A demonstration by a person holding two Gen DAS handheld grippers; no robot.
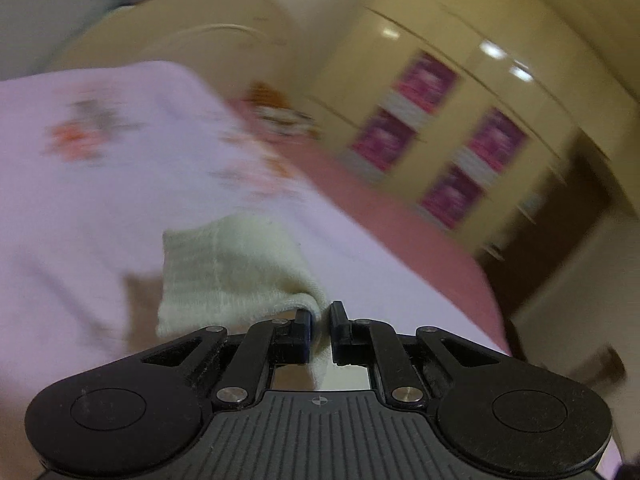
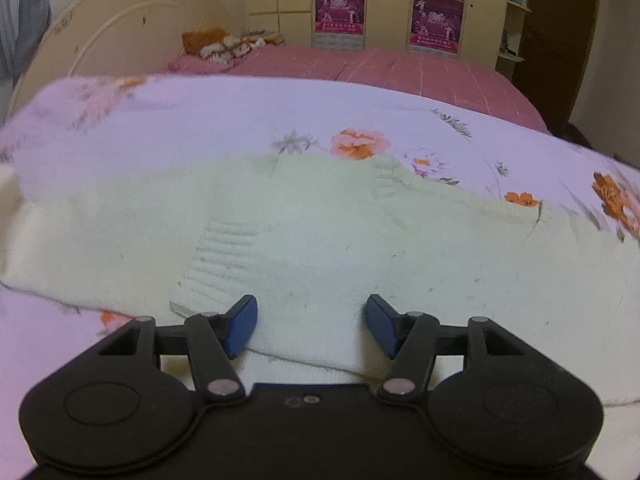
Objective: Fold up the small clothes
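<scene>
Left gripper (image 1: 320,322) pinches sweater (image 2: 320,240) edge; bedspread (image 2: 200,120) open beyond.

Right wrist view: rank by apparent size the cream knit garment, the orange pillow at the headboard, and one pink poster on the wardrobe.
1. Cream knit garment, though nearest the camera.
2-3. Orange pillow and pink poster: alike, unranked.

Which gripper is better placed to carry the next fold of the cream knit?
Left, probably. The left gripper is already pinched on a piece of the cream knit. The right gripper is open, its jaws apart over the garment lying on the floral sheet.
</scene>
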